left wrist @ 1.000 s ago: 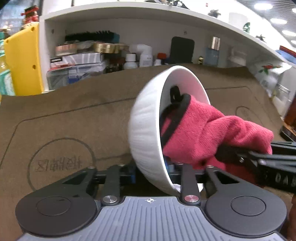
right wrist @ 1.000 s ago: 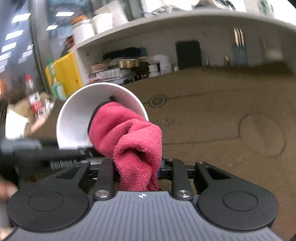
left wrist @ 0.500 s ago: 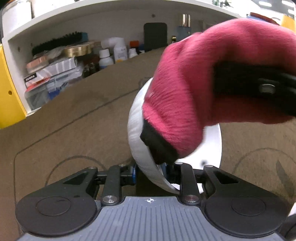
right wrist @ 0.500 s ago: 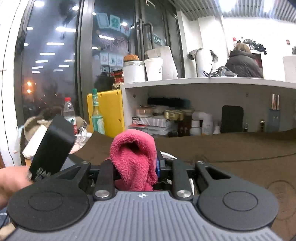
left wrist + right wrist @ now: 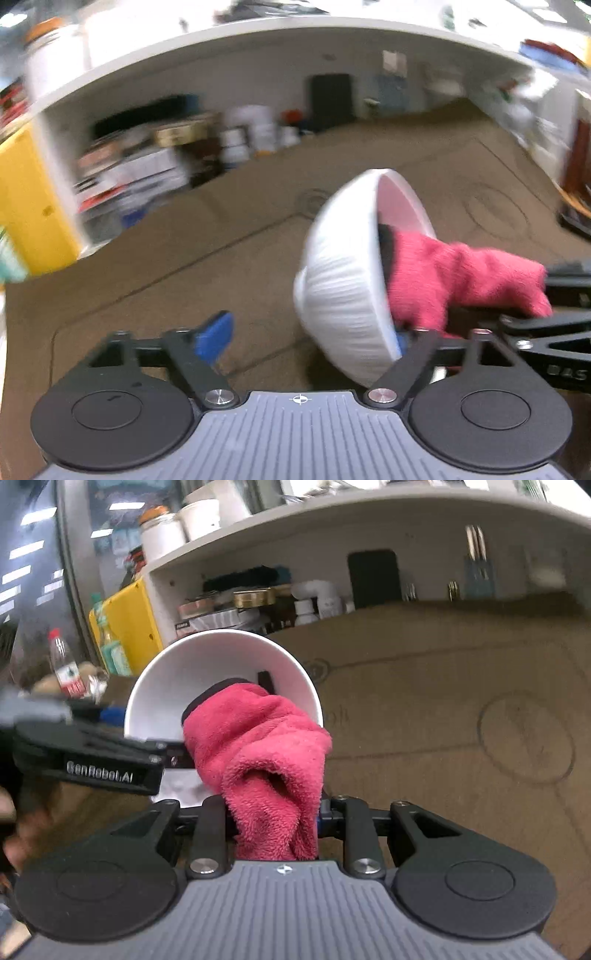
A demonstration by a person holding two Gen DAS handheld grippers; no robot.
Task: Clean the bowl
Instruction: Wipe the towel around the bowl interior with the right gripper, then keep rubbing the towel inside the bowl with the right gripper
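Gaping left tool (image 5: pixel 306 336) beside bowl (image 5: pixel 343 291), right tool (image 5: pixel 275 812) clamping cloth (image 5: pixel 266 746) inside rim.

1. My left gripper (image 5: pixel 310 332) has black linkage arms, silver pivot screws, blue finger pads and a ribbed grey housing.
2. At nine o'clock of the right wrist view, its side reads "GenRobot.AI" in white.
3. My right gripper (image 5: pixel 275 812) is built alike, round black discs flanking it.

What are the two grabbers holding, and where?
The right gripper pinches the red cloth at its bunched end. The left gripper looks open; the white bowl leans against one finger at its rim.
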